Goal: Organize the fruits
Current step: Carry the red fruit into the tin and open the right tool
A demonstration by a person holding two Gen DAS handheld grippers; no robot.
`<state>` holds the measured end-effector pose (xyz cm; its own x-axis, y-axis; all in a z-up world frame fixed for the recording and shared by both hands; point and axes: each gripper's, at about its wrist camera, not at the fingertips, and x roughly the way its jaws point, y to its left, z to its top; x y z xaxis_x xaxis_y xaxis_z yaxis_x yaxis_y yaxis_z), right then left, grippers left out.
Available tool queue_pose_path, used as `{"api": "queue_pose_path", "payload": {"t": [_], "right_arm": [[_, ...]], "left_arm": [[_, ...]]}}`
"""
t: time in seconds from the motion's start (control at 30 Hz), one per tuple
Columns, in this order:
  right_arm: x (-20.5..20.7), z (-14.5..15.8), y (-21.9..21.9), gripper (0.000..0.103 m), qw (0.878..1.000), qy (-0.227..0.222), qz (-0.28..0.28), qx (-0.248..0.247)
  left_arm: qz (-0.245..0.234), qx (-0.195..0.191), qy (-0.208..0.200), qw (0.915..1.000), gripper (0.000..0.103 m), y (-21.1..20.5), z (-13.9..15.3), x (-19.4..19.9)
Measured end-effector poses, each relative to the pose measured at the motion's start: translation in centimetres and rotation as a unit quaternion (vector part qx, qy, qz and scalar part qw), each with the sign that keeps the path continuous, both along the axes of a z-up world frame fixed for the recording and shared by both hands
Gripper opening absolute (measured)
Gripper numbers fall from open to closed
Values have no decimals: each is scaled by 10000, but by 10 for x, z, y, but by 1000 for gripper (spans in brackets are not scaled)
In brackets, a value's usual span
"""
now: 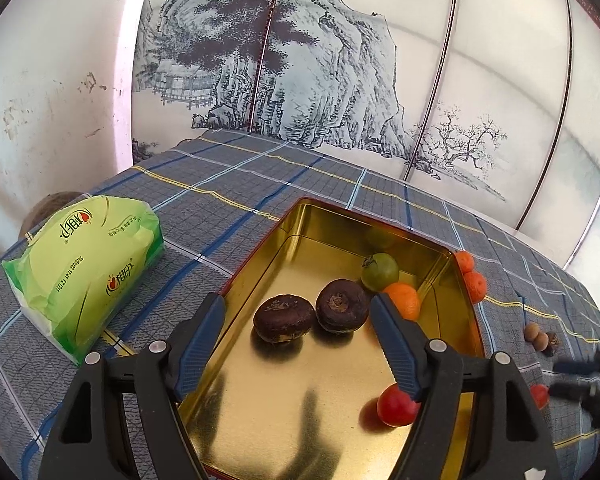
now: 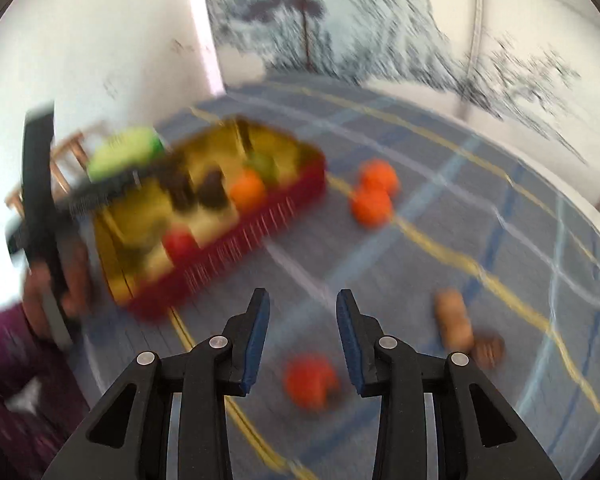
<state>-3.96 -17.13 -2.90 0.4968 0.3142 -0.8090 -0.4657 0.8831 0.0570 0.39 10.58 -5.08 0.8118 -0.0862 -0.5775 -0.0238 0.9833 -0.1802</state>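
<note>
Left gripper (image 1: 298,314) hangs over the gold tin (image 1: 440,258), fingers spread wide and clamping nothing, the two dark brown fruits (image 1: 312,314) resting on the tin floor between the tips. It looks parked there rather than working. Further inside the tin, at one o'clock from those two, sit a green fruit (image 1: 380,272) and an orange one (image 1: 402,300) touching each other, and a red fruit (image 1: 396,405) lies at four o'clock by the near wall.

Over to the right gripper (image 2: 303,334): the picture is smeared with motion, but its fingers show a narrow gap with nothing gripped. A loose red-orange fruit (image 2: 310,384) lies on the checked cloth (image 2: 440,184) just below that gap, and my read is that's the next pick. At one o'clock from the gripper two oranges (image 2: 374,194) wait side by side outside the tin; at three o'clock, some small brown fruits (image 2: 464,332). A green tissue pack (image 1: 88,276) sits at nine o'clock of the tin, out of the way.
</note>
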Motion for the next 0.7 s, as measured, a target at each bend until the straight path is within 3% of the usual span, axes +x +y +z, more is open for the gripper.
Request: {"api": "queue_pose_path", "payload": {"t": [0.13,0.27,0.37,0.57,0.7], "right_arm": [[-8,-16,-9,37,9994,-74,-274,-187],[7,-25,-18,37,9991,140,-397,107],[6,-39,-14,35,9987,147,-443,-186],[9,-27,-13,33,9987,-3,-501,-127],[20,-2,6,33,9994,-162,-276,116]], "left_arm": [[-3,12,9,10000,72,-1,-1,0],[-7,15,17,10000,72,-3,0,3],[-8,15,15,10000,72,-2,-1,2],[0,-6,-13,10000,72,-4,-1,2],[4,-6,-33,10000,73,-5,-2,2]]}}
